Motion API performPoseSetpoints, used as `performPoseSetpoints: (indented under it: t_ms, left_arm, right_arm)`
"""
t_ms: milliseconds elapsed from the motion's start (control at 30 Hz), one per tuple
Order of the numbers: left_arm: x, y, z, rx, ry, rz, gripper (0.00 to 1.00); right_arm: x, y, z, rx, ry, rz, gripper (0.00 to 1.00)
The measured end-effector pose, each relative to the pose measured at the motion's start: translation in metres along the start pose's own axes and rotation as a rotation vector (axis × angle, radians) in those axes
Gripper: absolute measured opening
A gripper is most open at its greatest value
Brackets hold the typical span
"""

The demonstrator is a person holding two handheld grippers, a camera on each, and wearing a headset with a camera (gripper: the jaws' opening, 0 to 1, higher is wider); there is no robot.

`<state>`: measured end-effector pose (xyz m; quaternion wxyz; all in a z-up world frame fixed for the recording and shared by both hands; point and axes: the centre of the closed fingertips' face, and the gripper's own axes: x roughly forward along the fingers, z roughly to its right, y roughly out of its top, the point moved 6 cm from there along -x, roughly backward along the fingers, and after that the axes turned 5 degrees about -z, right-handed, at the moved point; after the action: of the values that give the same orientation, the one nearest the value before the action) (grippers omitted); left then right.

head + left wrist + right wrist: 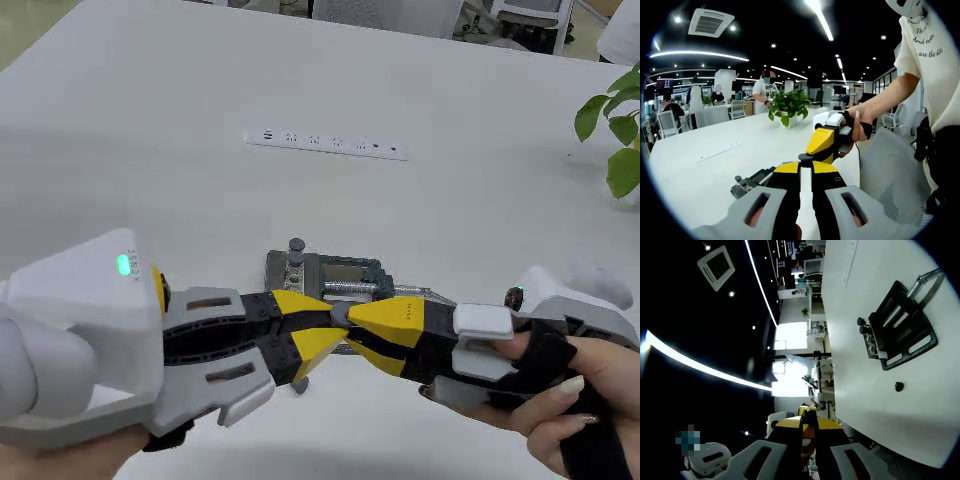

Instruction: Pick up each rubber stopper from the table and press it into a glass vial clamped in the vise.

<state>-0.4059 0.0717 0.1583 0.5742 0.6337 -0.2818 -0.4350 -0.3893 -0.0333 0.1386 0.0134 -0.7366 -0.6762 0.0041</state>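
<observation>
Nearest the person, the left gripper [806,168] comes in low from the left. The right gripper [350,322] reaches in from the right, held by a hand [560,385] in a black fingerless glove. Their yellow jaw tips meet nose to nose just above the bench [150,130].

In the left gripper view its jaws are drawn almost together, with only a thin slit between them. In the right gripper view that gripper's jaws are just as narrow. A small dark grey rubber stopper [340,313] sits right where the two sets of tips meet. I cannot tell which gripper is actually pinching it, or whether both are.

Just under the left gripper's jaws, a loose stopper [300,386] lies by itself on the white bench. In the right gripper view it sits a little clear of the vise's base.

Right behind the meeting tips is the dark vise [340,272], flat on the bench with its screw running out toward the right gripper's side. At its other end two seated stoppers [296,250] stand up side by side. The vials beneath them are too small to make out.

Further back a white power strip [326,143] lies across the bench, well apart from the vise. A leafy green plant [612,125] stands at the far right edge.
</observation>
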Motion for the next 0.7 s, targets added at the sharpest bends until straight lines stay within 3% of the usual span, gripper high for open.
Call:
performPoseSetpoints:
  t_ms: [100,167,267,367,400,467,533,633,700]
  left_arm:
    - [0.0,0.0,0.0,0.001,0.004,0.0,0.03]
    - [0.0,0.0,0.0,0.003,0.009,0.005,0.03]
    - [-0.002,0.0,-0.003,-0.013,0.02,0.009,0.03]
    - [-0.002,-0.004,-0.005,-0.019,0.024,-0.005,0.03]
    - [-0.002,-0.005,-0.005,-0.025,0.024,-0.006,0.03]
    - [-0.001,-0.007,-0.004,-0.03,0.022,-0.016,0.03]
    - [-0.001,-0.01,-0.004,-0.031,0.021,-0.026,0.03]
    - [0.0,-0.014,-0.004,-0.04,0.016,-0.046,0.03]
    - [0.001,-0.017,-0.003,-0.045,0.011,-0.059,0.03]
  right_arm:
    - [0.0,0.0,0.0,-0.035,-0.005,0.01,0.05]
    - [-0.002,0.004,0.003,-0.091,-0.037,0.044,0.07]
    - [-0.007,0.007,0.003,-0.118,-0.058,0.067,0.24]
    - [-0.01,0.01,0.003,-0.225,-0.111,0.067,0.37]
    - [-0.011,0.011,0.001,-0.283,-0.132,0.058,0.41]
    - [-0.01,0.011,-0.004,-0.291,-0.129,0.047,0.46]
    - [-0.01,0.012,-0.006,-0.357,-0.14,0.022,0.46]
    - [-0.007,0.01,-0.01,-0.538,-0.243,-0.064,0.49]
    - [-0.007,0.011,-0.011,-0.622,-0.287,-0.132,0.51]
